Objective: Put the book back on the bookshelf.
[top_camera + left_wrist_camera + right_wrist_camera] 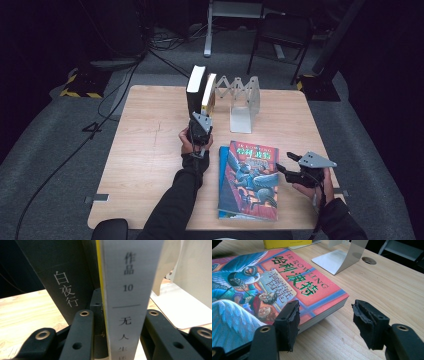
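While cables are trailing over grey carpet around the wooden desk [145, 150], left tongs [115, 322] are clamping the white book [127, 290] and right tongs [325, 325] are gaping.

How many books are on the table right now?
3. A black book and a white-spined book stand upright at the far edge beside the metal bookend; the left gripper is at them. A colourful book lies flat near the right gripper.
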